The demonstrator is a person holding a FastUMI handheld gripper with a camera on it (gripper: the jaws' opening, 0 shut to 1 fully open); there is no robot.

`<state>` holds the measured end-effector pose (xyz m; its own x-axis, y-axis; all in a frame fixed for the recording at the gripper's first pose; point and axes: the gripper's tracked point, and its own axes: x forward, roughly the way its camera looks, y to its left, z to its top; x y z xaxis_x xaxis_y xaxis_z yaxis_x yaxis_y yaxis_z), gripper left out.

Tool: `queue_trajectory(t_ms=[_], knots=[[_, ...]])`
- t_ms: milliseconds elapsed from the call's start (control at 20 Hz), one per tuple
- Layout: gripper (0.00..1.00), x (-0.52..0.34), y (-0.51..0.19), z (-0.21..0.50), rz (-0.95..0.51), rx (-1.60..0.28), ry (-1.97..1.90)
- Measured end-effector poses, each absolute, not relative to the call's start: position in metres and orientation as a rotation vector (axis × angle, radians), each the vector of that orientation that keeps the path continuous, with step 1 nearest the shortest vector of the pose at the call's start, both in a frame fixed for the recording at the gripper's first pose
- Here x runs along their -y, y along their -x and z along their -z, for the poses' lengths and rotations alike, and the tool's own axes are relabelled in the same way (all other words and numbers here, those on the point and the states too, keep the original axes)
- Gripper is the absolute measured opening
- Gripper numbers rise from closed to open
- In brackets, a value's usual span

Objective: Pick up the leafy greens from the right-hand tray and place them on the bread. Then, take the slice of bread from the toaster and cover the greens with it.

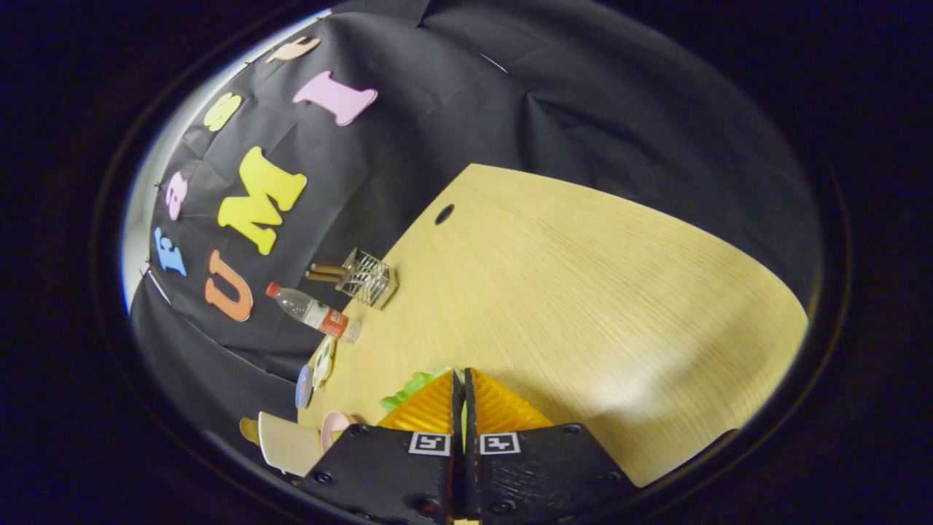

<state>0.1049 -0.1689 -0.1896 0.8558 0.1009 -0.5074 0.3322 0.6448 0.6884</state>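
Observation:
My gripper is shut, its two fingers pressed together on the leafy greens. The green ruffled leaf sticks out beside the left finger, and a thin green strip shows in the slit between the fingers. The view is tilted, and I hold the greens above the wooden table. Far beyond the fingers, a wire toaster rack stands near the table's edge by the black wall. Brown bread slices stick out of it.
A clear plastic bottle with a red cap and label stands next to the rack. Small plates and a blue disc sit nearer along that edge, with a cream piece and a pink dish. The tabletop has a dark cable hole.

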Motion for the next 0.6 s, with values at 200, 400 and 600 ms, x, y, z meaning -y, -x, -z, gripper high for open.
queue_trajectory(t_ms=[200,400,600], knots=[[0.0,0.155,-0.098,0.156,0.098,-0.481,-0.883],[0.0,0.128,-0.092,0.117,0.039,-0.425,-0.91],[0.0,0.089,-0.088,0.082,-0.027,-0.386,-0.92]])
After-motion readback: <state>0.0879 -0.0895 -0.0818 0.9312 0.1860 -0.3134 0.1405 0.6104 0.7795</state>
